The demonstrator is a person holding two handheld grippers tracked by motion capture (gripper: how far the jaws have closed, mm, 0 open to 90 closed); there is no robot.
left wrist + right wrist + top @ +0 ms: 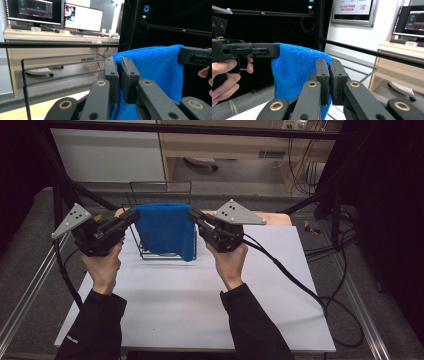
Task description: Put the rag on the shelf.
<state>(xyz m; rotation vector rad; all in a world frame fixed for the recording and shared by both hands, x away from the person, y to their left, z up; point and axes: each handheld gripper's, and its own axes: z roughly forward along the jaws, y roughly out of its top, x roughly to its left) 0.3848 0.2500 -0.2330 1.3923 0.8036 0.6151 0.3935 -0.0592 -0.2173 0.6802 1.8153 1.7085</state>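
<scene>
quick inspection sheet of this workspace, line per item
surface: white table, mostly bare
job's things: blue towel held stretched by two top corners, hanging over a black wire basket
clutter: nothing seen
grippers: left gripper shut on one towel corner; right gripper shut on the other
cables: black cable trails from the right gripper off the table's right edge
surroundings: desk with monitors, dark frame bars, a wall sign

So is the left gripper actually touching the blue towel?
Touching. In the left gripper view the left gripper has its jaws clamped on the blue towel at its top corner.
</scene>
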